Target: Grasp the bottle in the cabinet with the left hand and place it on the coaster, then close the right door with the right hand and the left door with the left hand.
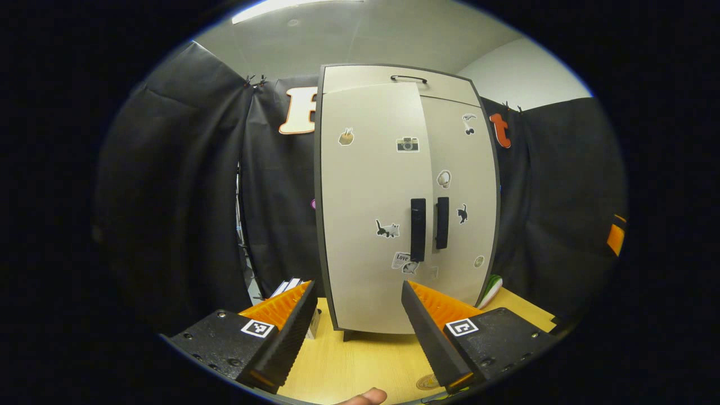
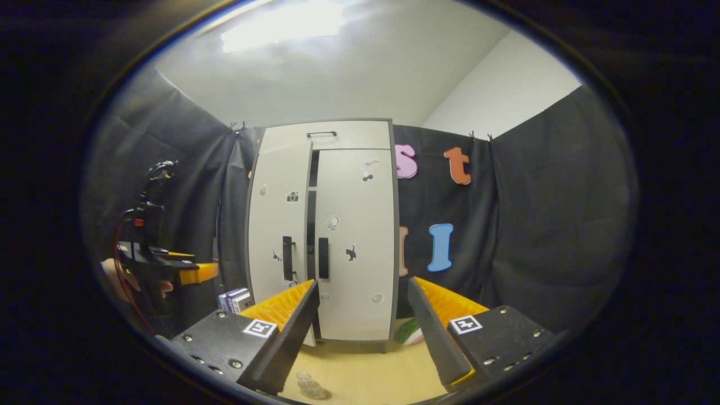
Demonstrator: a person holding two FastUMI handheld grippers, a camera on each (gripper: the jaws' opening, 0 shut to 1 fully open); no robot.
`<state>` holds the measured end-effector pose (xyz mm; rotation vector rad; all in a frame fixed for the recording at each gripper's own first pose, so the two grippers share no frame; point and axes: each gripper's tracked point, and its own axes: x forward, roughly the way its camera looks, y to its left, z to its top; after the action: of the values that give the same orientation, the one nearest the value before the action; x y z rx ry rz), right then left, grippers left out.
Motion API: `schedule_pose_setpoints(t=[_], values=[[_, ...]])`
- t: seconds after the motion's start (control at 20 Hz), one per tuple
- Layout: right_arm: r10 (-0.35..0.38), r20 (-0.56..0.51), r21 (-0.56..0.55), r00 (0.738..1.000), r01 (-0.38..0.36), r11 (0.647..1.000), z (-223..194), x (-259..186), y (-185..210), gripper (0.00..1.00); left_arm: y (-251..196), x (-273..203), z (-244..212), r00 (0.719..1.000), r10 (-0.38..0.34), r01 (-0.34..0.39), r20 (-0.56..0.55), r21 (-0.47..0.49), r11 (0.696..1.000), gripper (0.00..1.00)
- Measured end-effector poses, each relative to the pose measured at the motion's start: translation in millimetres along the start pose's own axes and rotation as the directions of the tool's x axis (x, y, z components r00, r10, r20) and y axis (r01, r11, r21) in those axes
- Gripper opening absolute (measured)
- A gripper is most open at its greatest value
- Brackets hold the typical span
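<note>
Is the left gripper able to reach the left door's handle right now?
Probably yes. The left gripper is open and points straight at the left door, which stands slightly ajar. Its black handle faces the gripper above the fingers, and nothing lies between them over the table.

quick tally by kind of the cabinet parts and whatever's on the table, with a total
cabinet doors: 2, the left door and the right door
black door handles: 2, left handle and right handle
top handle: 1
clear bottle on the table: 1
coaster: 1
small boxes beside the cabinet: 2
total: 9
</note>
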<state>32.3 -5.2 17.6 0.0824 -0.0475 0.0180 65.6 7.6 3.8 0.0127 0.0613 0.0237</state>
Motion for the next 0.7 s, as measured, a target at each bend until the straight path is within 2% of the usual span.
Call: schedule_pose_setpoints(t=[0.2, 0.25, 0.3, 0.5, 0.7], values=[[-0.034, -0.032, 0.014, 0.999, 0.034, 0.999, -3, 15, 0, 0.96, -4, -5, 0, 1.000, 0.001, -0.001, 0.006, -0.012, 1.000, 0.95], [-0.041, -0.040, 0.016, 0.998, 0.041, 0.999, -5, 19, 1, 0.99, -6, -5, 1, 1.000, -0.002, 0.002, 0.008, -0.014, 1.000, 0.95], [-0.036, -0.042, 0.018, 0.998, 0.037, 0.999, -5, 25, 3, 0.96, -7, -4, 1, 1.000, -0.006, 0.006, 0.014, -0.015, 1.000, 0.95], [-0.019, -0.070, -0.011, 0.997, 0.018, 1.000, -12, 41, 12, 0.96, -13, 8, 3, 0.999, -0.032, 0.033, 0.015, -0.036, 0.999, 0.95], [-0.030, -0.065, -0.036, 0.997, 0.028, 0.999, -10, 54, 19, 0.96, -10, 21, 20, 0.997, -0.036, 0.038, 0.073, -0.023, 0.999, 0.95]])
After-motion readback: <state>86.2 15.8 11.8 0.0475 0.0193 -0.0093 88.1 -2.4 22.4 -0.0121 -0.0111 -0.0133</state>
